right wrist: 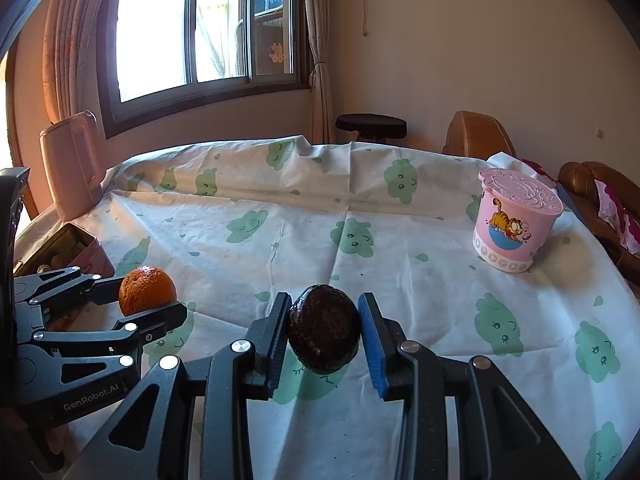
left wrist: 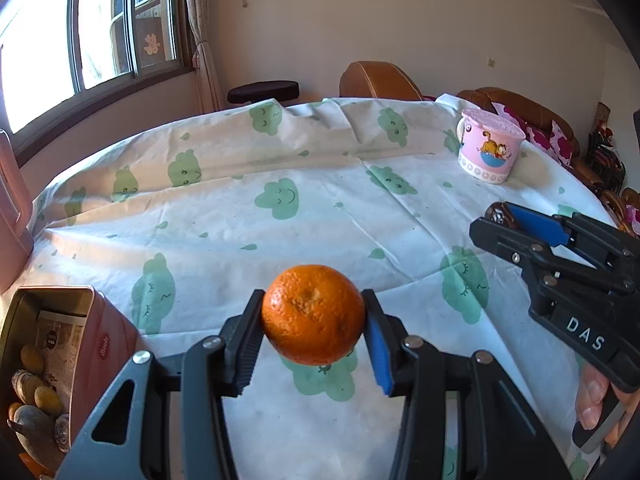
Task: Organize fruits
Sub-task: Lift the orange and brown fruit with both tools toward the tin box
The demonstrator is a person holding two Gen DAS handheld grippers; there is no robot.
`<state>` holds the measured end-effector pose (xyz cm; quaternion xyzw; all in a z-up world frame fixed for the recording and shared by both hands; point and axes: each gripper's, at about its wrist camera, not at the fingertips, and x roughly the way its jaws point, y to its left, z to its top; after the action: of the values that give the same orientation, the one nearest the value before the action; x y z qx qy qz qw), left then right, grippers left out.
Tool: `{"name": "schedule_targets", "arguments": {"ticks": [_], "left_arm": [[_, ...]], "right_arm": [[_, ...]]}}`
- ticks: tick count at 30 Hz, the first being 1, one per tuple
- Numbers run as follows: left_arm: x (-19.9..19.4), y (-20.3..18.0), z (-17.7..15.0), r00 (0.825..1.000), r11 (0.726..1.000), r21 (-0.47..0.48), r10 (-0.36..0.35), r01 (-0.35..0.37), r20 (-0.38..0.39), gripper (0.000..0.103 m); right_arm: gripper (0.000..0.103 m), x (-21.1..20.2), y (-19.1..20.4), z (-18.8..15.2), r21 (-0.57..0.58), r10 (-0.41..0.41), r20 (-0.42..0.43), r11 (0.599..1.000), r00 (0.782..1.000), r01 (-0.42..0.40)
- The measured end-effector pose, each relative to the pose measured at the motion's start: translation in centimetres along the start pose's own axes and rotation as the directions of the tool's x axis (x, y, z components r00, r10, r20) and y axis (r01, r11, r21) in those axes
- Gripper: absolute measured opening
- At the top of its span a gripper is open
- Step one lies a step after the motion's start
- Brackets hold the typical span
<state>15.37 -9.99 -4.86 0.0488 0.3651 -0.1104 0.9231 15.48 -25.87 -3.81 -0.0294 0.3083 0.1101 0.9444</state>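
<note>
Left claw: I have it clamped on a round orange mandarin with dimpled peel; the ribbed black pad presses one side and the blue pad the other, and the fruit hangs clear above the surface.

Right claw: I hold it closed on a dark brown, rough-skinned oval fruit, avocado-like, pinched between its black and blue pads and lifted off the surface.

The two claws together: in the right wrist view my left claw sits to the left of the right claw, near it but apart. In the left wrist view the right claw comes in from the right, with the dark fruit just showing at its tip.

Surface: a table under a creased white cloth printed with green smiling clouds, spreading out ahead of both claws.

Pink metal tin with an open top: to the lower left of the left claw, close beside it; inside I see several yellowish and grey-brown pieces that I cannot name for certain.

Pink lidded tub with a cartoon orange cat: far ahead and to the right of the right claw, standing upright on the cloth.

Hand: fingertips on the right claw's handle, at the right edge of the left wrist view.
</note>
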Motion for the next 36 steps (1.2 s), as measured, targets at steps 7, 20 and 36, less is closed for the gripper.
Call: {"name": "schedule_targets", "arguments": {"ticks": [7,20,36], "left_arm": [[-0.8,0.2,-0.1,0.999,1.0,-0.011,0.018,-0.017,0.04,0.048],[-1.6,0.1,-0.1,0.996,0.999,-0.01,0.039,-0.038,0.084,0.048],[-3.1,0.2,-0.3,0.985,0.998,-0.023,0.068,-0.065,0.162,0.048]], "right_arm": [[0.036,-0.5,0.1,0.0,-0.006,-0.007,0.028,1.0,1.0,0.007],[0.036,-1.1,0.1,-0.1,-0.008,-0.009,0.067,1.0,0.998,0.01],[0.036,-2.5,0.2,-0.3,-0.009,-0.014,0.136,1.0,0.991,0.015]]}}
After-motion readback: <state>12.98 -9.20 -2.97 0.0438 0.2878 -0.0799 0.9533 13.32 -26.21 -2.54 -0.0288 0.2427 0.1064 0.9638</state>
